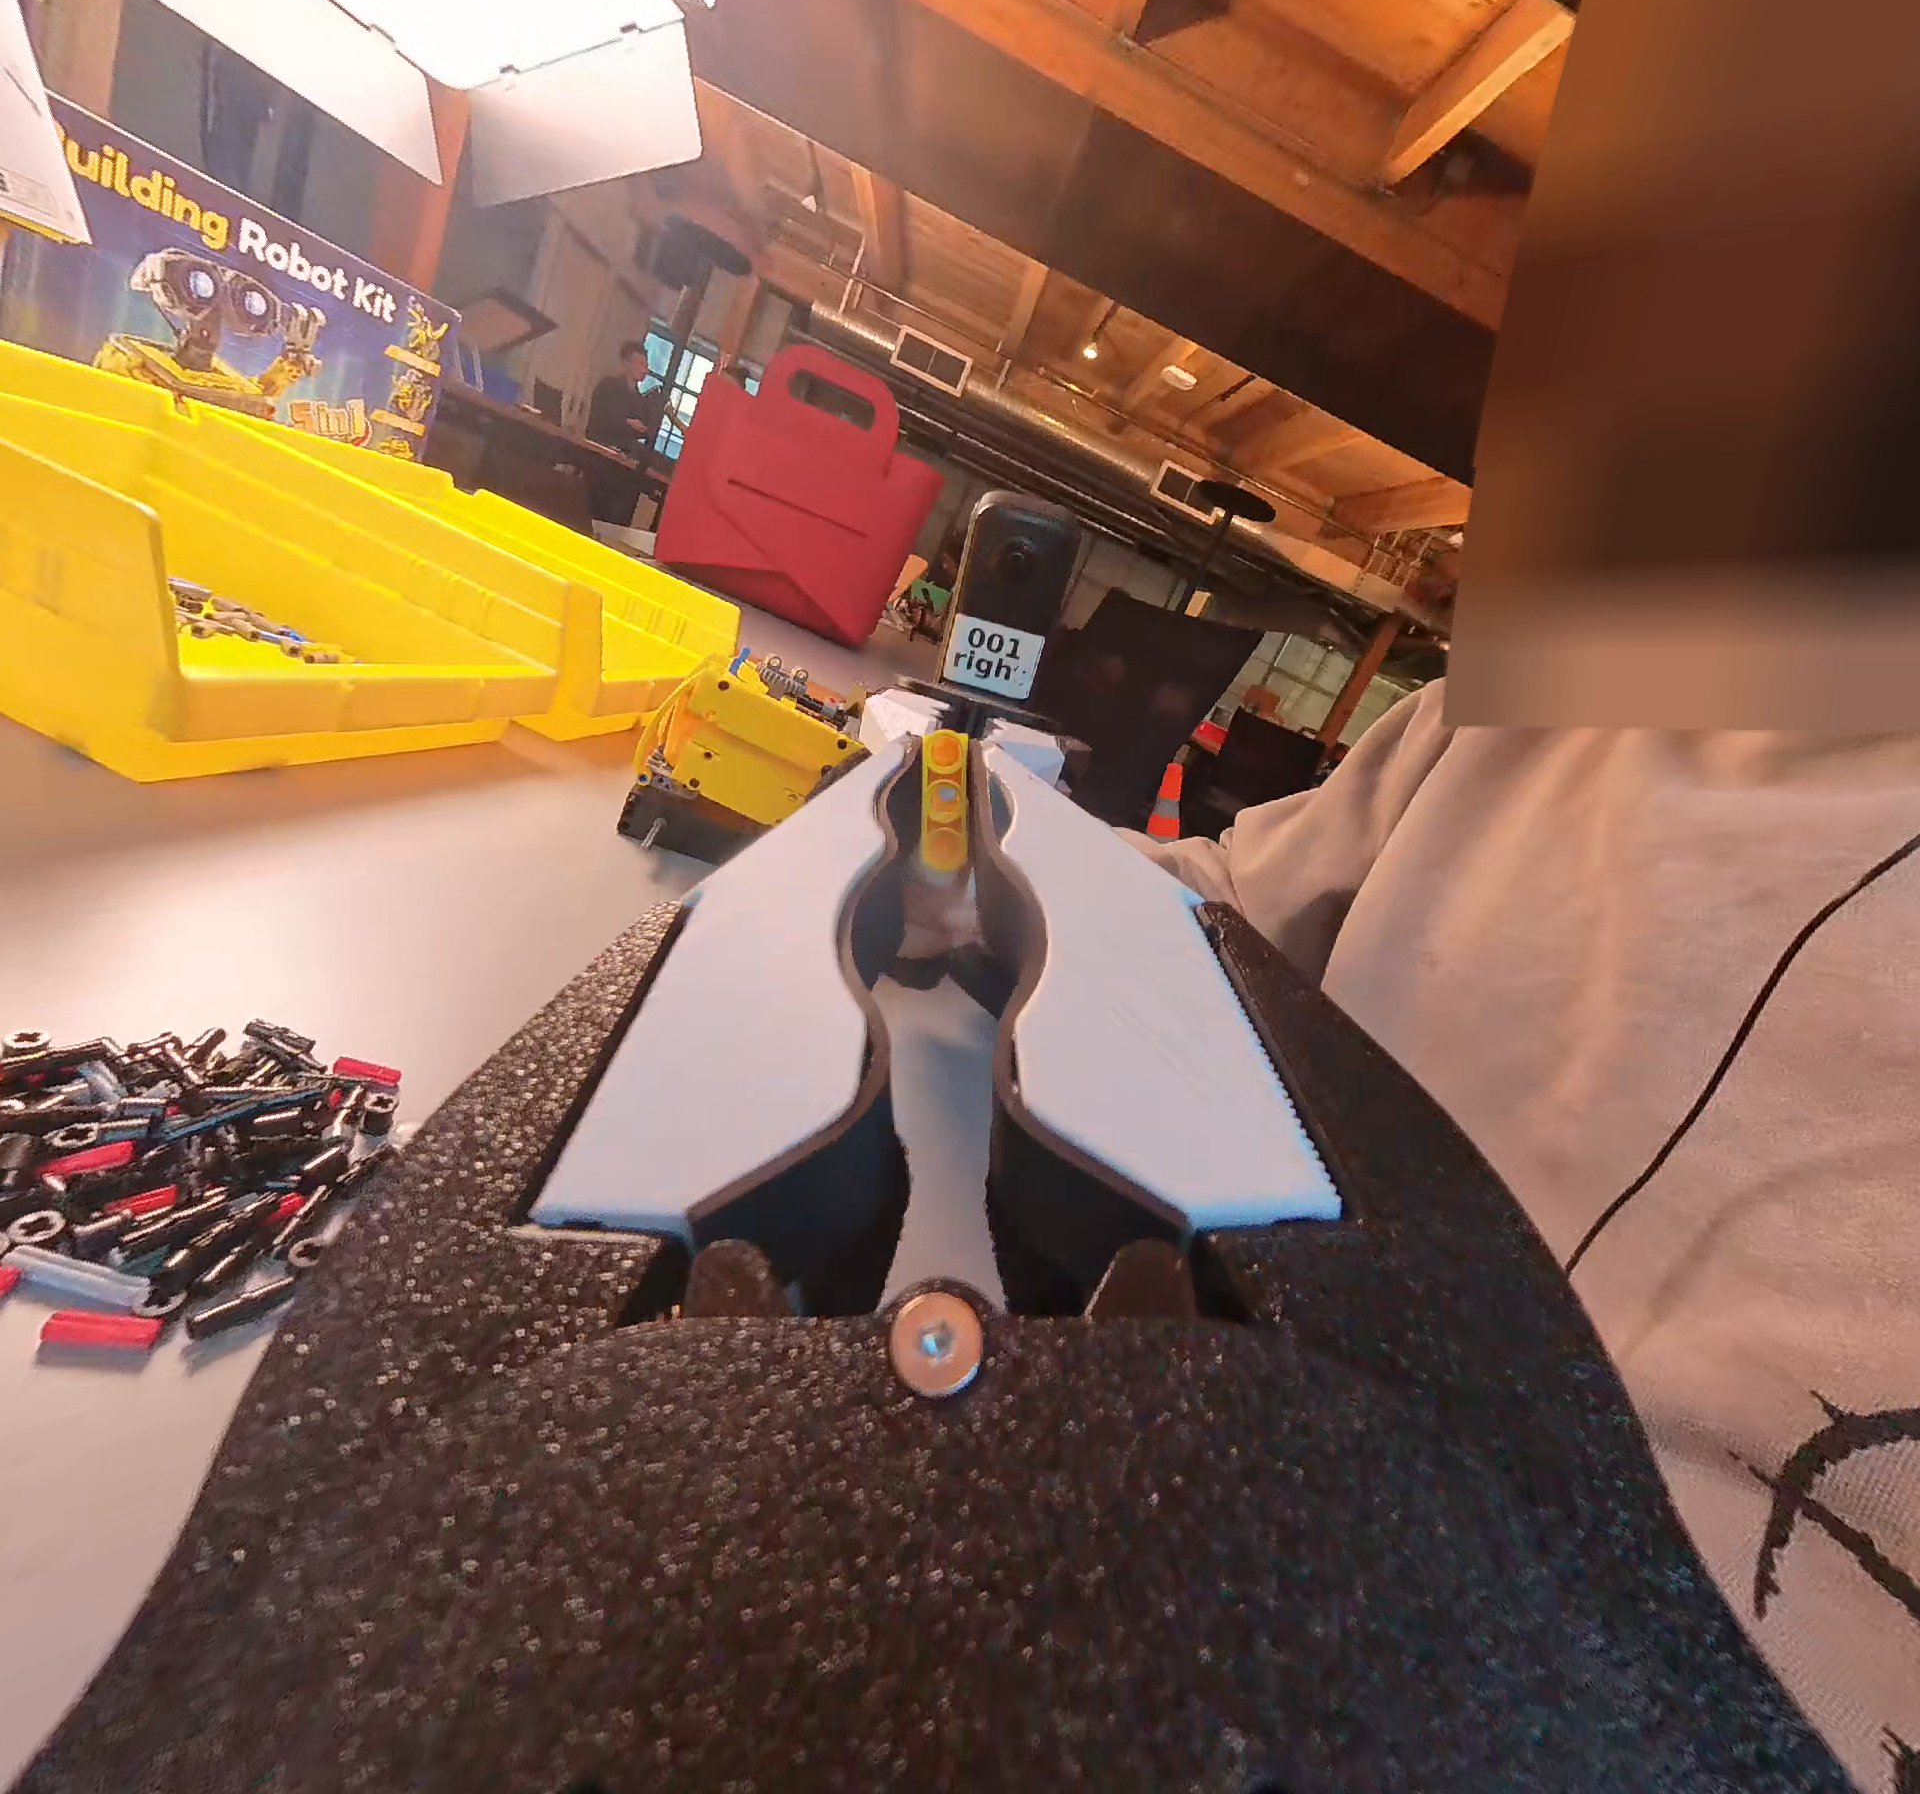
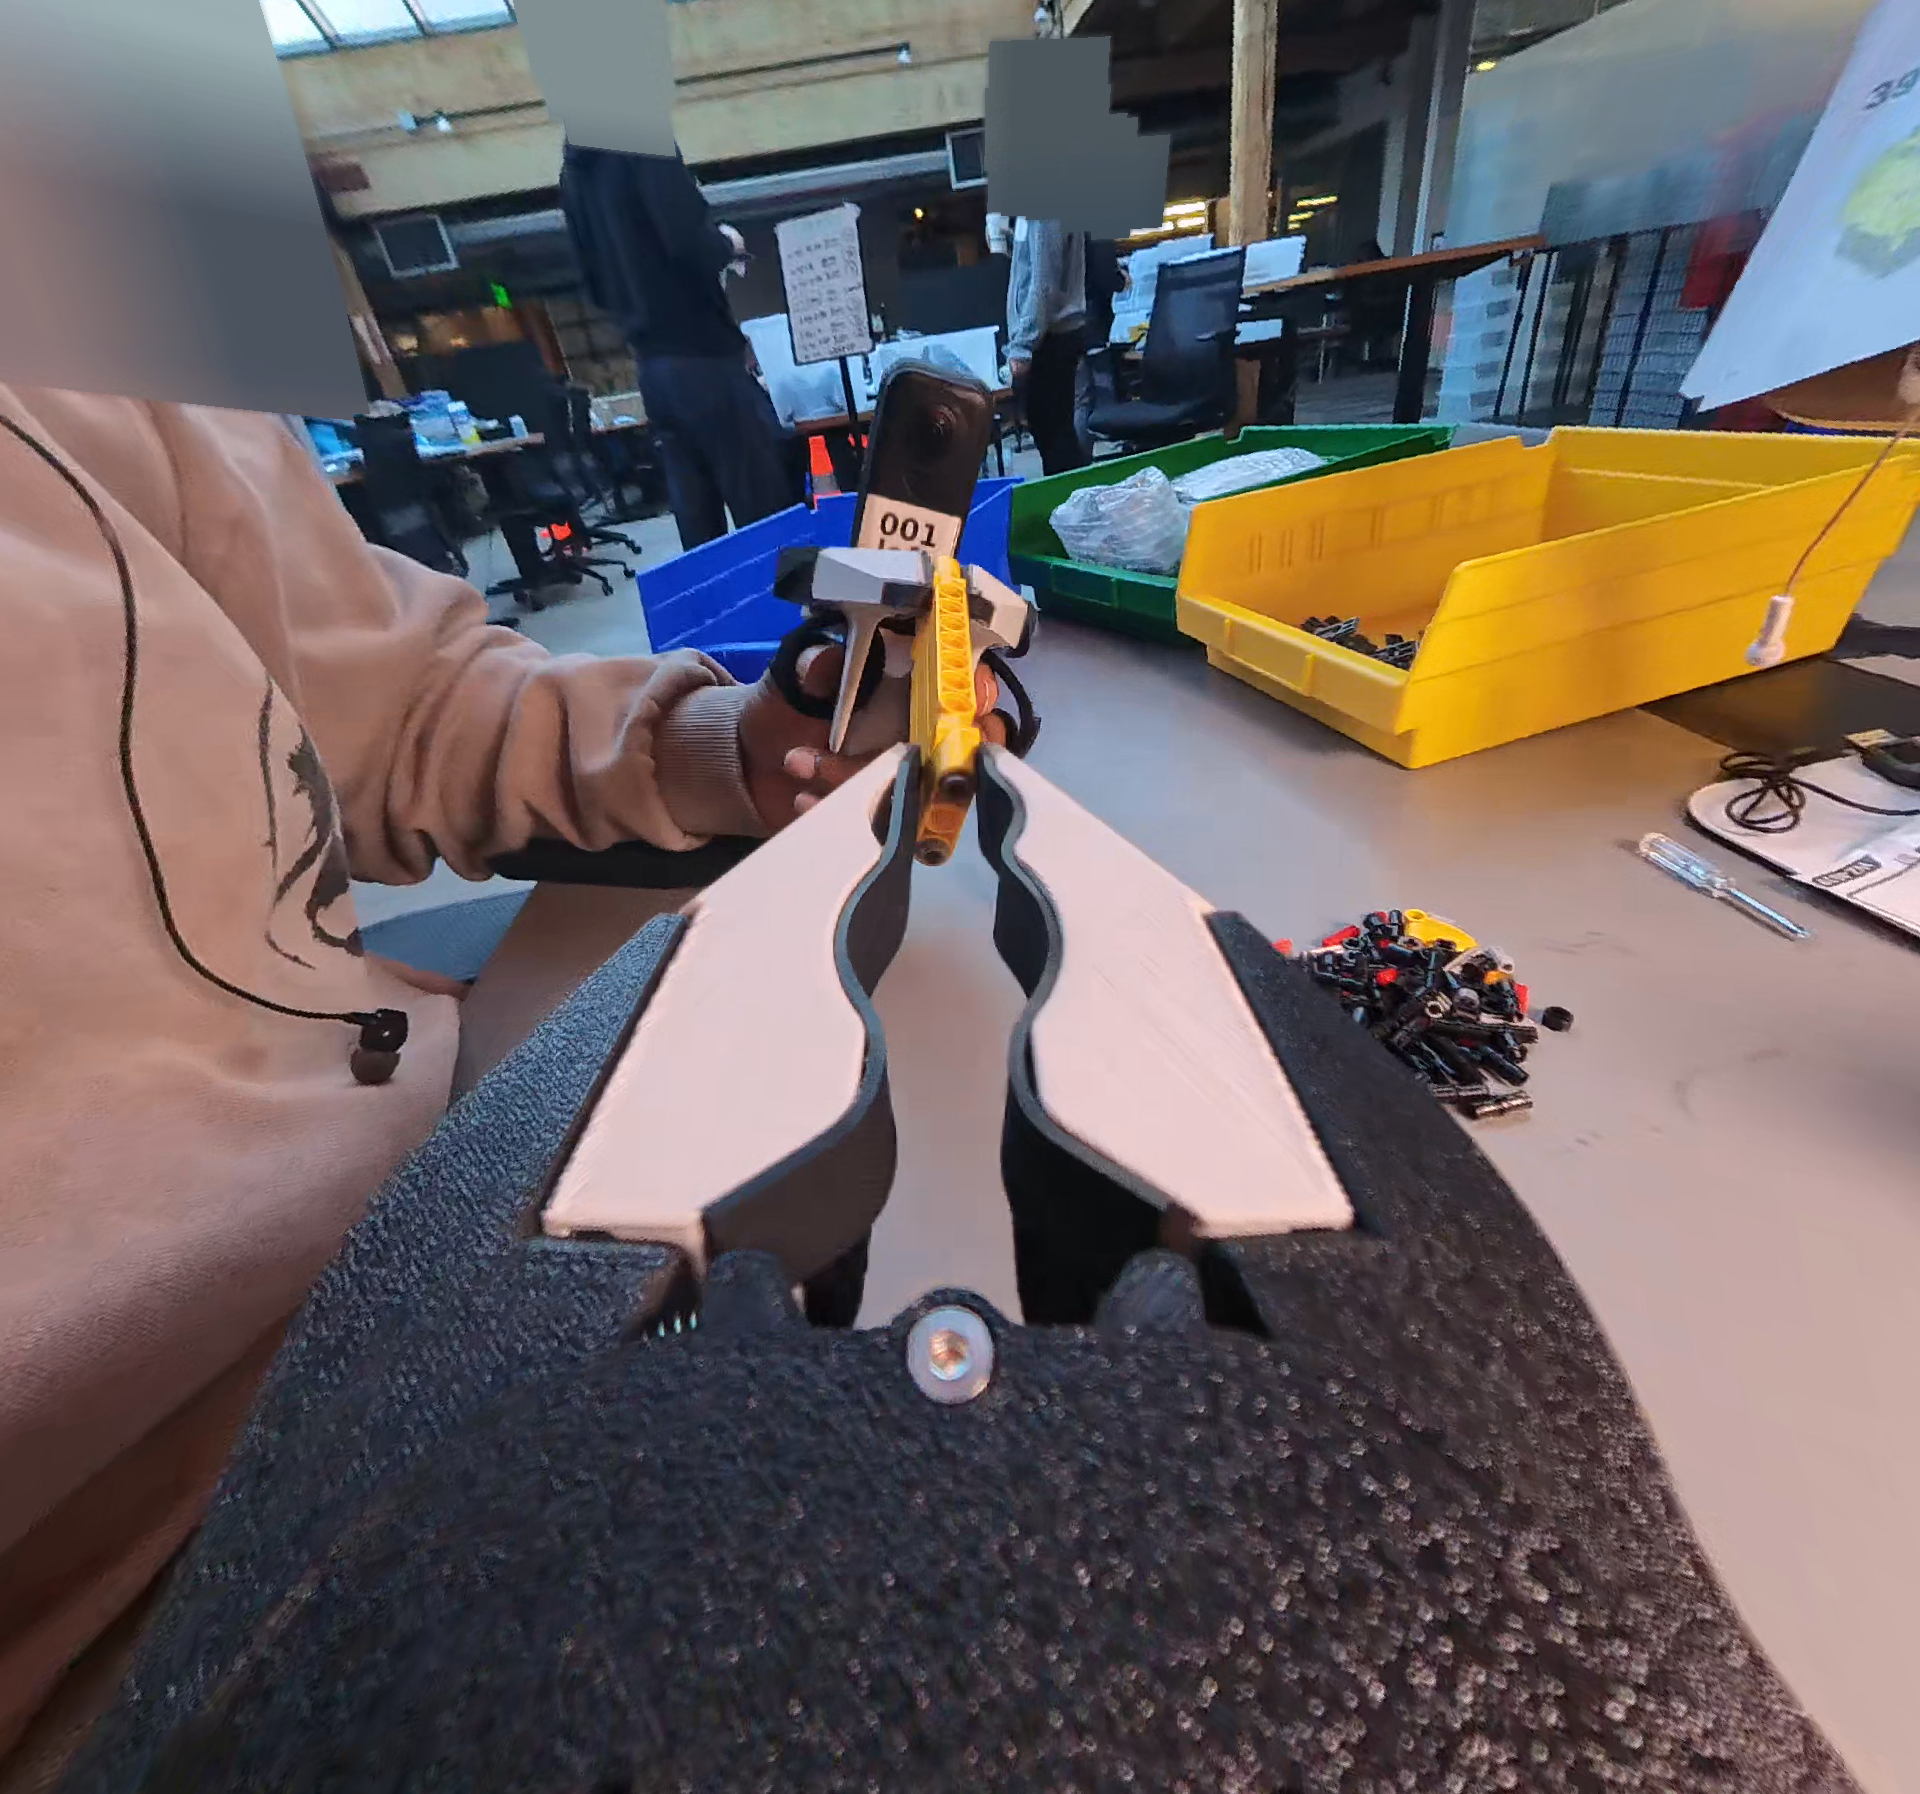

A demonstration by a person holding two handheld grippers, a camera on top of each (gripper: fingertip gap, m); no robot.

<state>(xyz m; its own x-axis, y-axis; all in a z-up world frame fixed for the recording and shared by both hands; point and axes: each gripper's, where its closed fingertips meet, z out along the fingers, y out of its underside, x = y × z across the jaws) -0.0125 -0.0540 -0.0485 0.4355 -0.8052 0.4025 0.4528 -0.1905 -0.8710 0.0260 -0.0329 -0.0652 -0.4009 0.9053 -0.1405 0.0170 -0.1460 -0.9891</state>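
Left gripper (image 1: 948, 814) and right gripper (image 2: 948, 799) each clench one end of a long yellow perforated plastic beam (image 2: 943, 695); partly built yellow block model (image 1: 743, 757) sits just beyond.

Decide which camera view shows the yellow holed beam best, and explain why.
The right wrist view: the yellow beam shows nearly full length between both tools. The left wrist view shows only its foreshortened end, three holes.
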